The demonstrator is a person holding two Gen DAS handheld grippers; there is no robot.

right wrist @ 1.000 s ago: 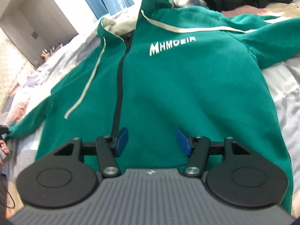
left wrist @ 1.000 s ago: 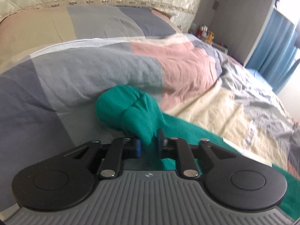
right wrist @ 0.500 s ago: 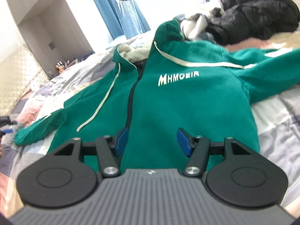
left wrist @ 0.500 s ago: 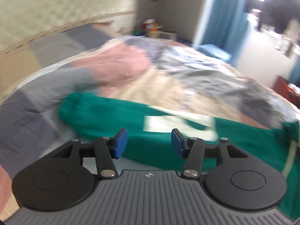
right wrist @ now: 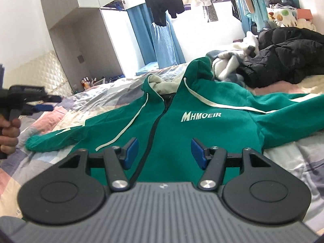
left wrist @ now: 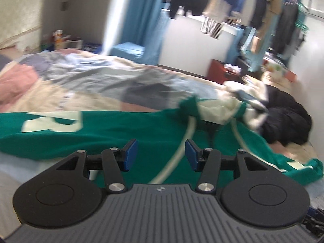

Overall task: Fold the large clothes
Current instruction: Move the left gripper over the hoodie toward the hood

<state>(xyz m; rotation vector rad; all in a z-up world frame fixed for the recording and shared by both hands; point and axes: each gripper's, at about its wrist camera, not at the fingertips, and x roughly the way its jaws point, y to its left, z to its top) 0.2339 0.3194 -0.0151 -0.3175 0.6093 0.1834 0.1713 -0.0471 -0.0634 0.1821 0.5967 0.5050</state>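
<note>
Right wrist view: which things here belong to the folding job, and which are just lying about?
Part of the job:
- green hoodie, spread flat, front up
- left hand-held gripper, open, holding nothing
- right hand-held gripper, open, holding nothing

Lying about:
- black puffer jacket
- white and grey garment
- patchwork bedcover
- hanging clothes

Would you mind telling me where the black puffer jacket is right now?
In the right wrist view, the black puffer jacket lies heaped on the bed at upper right, beyond the green hoodie, beside a white fleecy garment.
</note>
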